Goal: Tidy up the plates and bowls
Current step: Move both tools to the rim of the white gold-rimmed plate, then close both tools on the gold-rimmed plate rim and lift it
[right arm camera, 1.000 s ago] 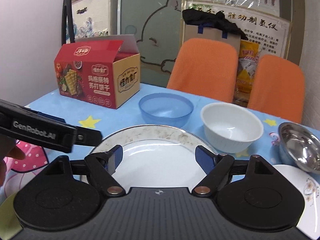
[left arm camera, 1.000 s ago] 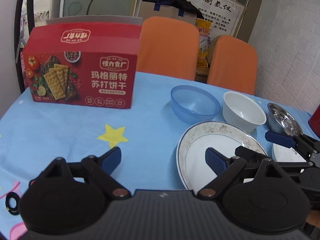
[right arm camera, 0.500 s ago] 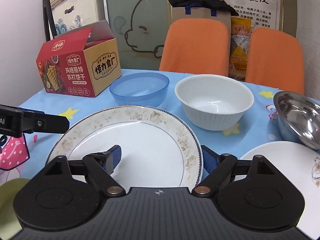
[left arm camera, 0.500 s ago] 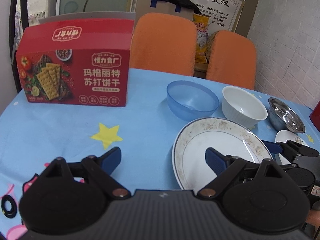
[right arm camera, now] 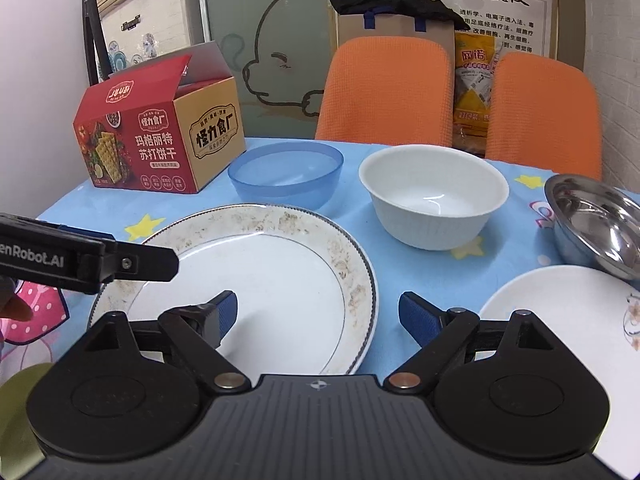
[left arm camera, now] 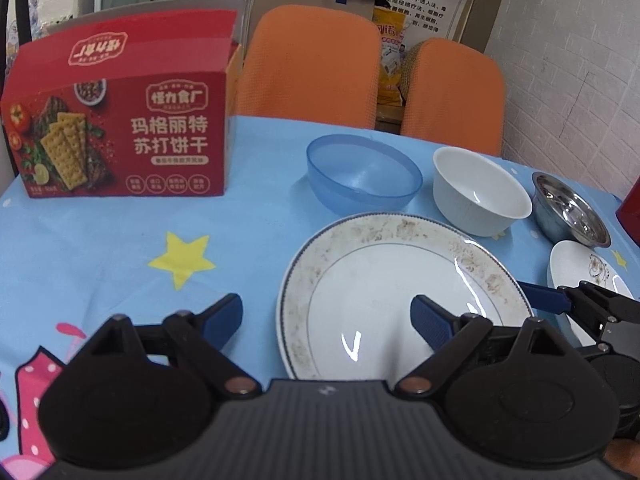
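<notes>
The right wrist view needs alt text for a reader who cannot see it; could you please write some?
The open right gripper straddles the right rim of a large speckled plate on a blue tablecloth, the left gripper reaching over its left edge. Behind stand a blue bowl, a white bowl, a steel bowl and a cracker box; a small plate lies right.

We see a large white plate (right arm camera: 248, 280) with a worn gold-patterned rim lying flat, nearest us. Just behind it a translucent blue bowl (right arm camera: 286, 172) sits upright, with a white bowl (right arm camera: 434, 196) beside it to the right, also upright. A steel bowl (right arm camera: 596, 220) stands further right, its near edge overlapping a small white floral plate (right arm camera: 560, 320).
</notes>
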The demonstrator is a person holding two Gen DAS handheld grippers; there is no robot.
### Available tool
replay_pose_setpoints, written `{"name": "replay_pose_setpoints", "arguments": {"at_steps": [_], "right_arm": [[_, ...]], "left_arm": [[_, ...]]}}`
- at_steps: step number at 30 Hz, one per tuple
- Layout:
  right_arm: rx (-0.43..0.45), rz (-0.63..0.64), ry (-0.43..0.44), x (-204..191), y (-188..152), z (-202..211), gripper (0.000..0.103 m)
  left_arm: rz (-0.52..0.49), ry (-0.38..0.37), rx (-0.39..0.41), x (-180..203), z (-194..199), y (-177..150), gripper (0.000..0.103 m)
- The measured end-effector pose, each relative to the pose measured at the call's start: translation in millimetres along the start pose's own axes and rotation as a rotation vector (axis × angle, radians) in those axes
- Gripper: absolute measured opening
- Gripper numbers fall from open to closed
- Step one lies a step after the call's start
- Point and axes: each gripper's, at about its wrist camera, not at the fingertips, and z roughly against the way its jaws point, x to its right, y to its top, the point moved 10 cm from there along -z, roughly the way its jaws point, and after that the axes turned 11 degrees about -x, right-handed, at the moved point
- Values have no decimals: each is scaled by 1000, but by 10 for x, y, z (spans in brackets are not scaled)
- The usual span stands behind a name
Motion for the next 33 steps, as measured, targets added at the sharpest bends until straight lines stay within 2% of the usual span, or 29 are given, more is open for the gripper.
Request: {"name": "replay_pose_setpoints", "arguments": {"at_steps": [2,3,5,7,10,11,14,17,29,33], "right_arm": [[-13,12,6,-43,-39,-24,103],[-9,27,-5,-61,-54,-23,103],[-9,44,-18,-75,-77,-17,103],[-20,53,-28,-85,-85,-22,103],[-18,54,-29,-99,-114,-3,103],[-13,51,-33,-105,-118,-8,103],[-14,45,-3,-154,-101,-30,103],[1,26,-26,-144,-90,-29,103],[71,20,-46,-172,81,224,103],[86,8,-44,-171,74,335,103]], "left_arm": [[-10,9,-14,9,-55,-39,88],[-12,8,-19,8,-70,-58,80],[-14,11,-32,4,-108,-93,74],[-33,25,-26,20,-112,-104,74],[-68,39,-20,67,-123,-108,65],[-74,19,-15,102,-118,-104,55],[-61,30,-1,97,-115,-109,54],[-25,35,-15,112,-110,-88,45],[-24,30,53,195,182,71,45],[-38,26,60,237,308,-3,45]]}}
